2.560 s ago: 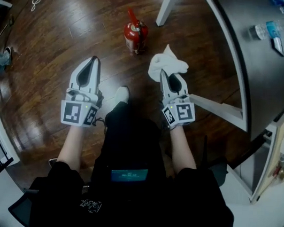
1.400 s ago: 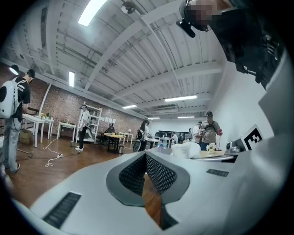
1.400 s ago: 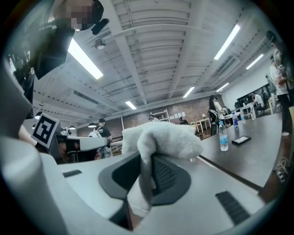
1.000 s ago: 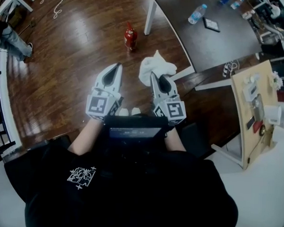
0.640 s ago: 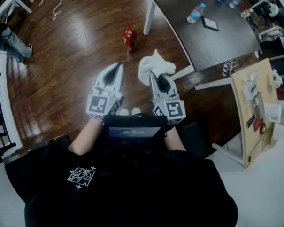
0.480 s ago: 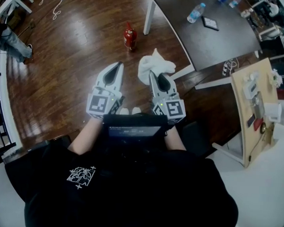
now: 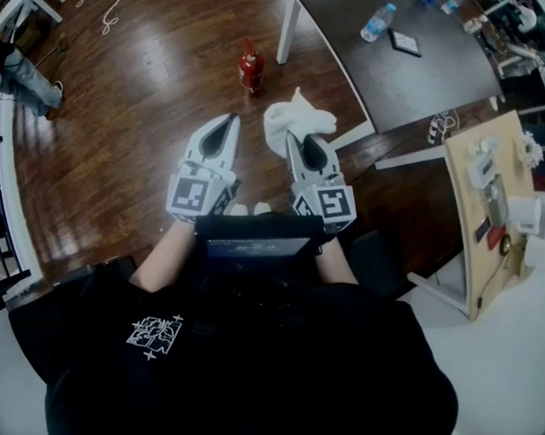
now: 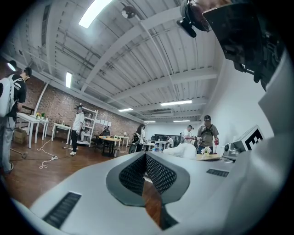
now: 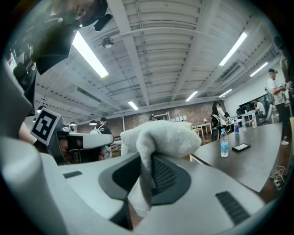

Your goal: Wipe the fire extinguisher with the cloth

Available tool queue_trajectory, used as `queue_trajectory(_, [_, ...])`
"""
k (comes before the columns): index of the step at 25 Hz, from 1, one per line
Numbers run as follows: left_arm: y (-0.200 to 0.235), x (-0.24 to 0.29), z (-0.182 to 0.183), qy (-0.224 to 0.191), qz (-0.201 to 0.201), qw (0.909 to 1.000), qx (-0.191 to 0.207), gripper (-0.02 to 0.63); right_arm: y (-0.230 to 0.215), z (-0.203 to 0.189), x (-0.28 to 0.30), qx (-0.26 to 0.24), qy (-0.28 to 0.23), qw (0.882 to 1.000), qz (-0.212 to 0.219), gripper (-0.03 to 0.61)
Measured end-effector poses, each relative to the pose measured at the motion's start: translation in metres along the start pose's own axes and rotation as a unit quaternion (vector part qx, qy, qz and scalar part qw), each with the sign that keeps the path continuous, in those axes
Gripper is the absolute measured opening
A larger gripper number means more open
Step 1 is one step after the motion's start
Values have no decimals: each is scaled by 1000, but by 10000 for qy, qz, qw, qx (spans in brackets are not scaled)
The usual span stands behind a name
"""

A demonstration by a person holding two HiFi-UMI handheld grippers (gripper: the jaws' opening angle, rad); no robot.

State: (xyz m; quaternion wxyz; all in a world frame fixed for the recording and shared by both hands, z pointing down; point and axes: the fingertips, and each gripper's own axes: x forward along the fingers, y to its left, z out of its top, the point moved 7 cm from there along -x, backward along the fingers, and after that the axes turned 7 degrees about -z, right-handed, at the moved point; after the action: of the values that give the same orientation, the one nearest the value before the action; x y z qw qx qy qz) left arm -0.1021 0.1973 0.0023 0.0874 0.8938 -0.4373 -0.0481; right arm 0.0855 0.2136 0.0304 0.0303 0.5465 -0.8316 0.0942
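The fire extinguisher (image 7: pixel 251 69) stands upright on the dark wooden floor (image 7: pixel 141 125), just beside the white leg (image 7: pixel 285 28) of the table (image 7: pixel 423 74) and well apart from both grippers, so no wiping is under way yet. It looks like a small red metal cylinder with a handle and nozzle on top. I'd judge it rigid and fairly heavy for its size, with a smooth painted body that jaws could slide on. It is tall for its base, so a sideways rub may tip it. The narrow neck or handle at the top seems the surest place to steady it.

The right gripper (image 7: pixel 294 141) has its jaws closed on the cloth (image 7: pixel 296 121), a white, soft, limp piece. In the right gripper view the jaws pinch a fold of it, and most of the cloth (image 9: pixel 158 137) bulges out past the tips as a loose wad. That should mould round the cylinder well, though a thin pinch could let it slip under a hard drag.

The left gripper (image 7: pixel 228 122) is held beside the right, jaws pressed together with nothing between them, as the left gripper view shows. It is free to brace the extinguisher.
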Motion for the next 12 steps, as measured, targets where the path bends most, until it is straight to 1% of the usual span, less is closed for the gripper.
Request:
queue_trajectory(3, [0,0,-1,14,-3,10000,0,0,-1,-1,0,-50,2,10000,-13,78])
queue_trajectory(12, [-1,0,1,-1,-74,10000,1,0,2,3,-1,33,-77,10000,-34,78])
